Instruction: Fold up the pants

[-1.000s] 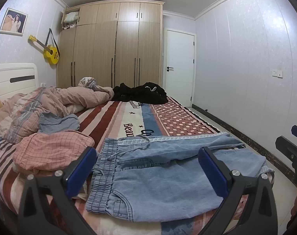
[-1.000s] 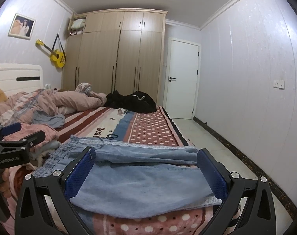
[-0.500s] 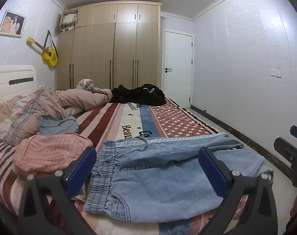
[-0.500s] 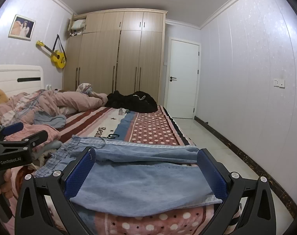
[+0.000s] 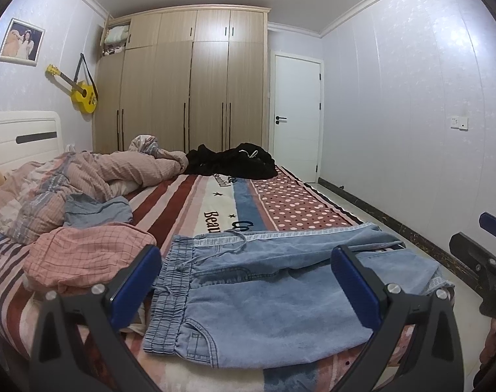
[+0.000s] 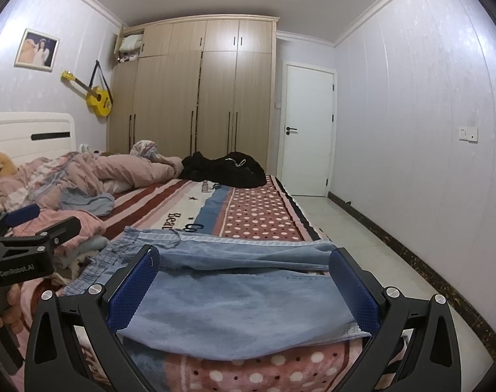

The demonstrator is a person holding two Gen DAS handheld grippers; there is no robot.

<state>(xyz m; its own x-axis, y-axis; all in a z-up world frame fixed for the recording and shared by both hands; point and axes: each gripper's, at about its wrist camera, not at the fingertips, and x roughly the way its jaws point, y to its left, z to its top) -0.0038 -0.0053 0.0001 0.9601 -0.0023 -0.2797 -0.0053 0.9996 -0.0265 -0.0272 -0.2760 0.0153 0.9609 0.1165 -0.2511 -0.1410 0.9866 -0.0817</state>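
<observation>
Denim, pale blue and soft, fills the lower middle of both views: the light-blue elastic-waist jeans (image 5: 264, 294) lie flat across the near edge of the striped and polka-dot bed cover (image 5: 290, 202), waistband toward the left of the frame, legs running right toward the bed's edge. They look already doubled leg over leg, which I judge is why they sit square to me, ready for a crosswise fold.

I hold my left claw (image 5: 248, 287) above the waistband end, its blue-padded jaws spread wide and gripping nothing. My right claw (image 6: 244, 290) hangs over the leg end at the lower centre of its view, jaws likewise wide apart and empty. Each claw is lined up with one end so both can pinch at once.

At the left, a pink checked garment (image 5: 87, 254) lies just beside the waistband; I would keep clear of it.
</observation>
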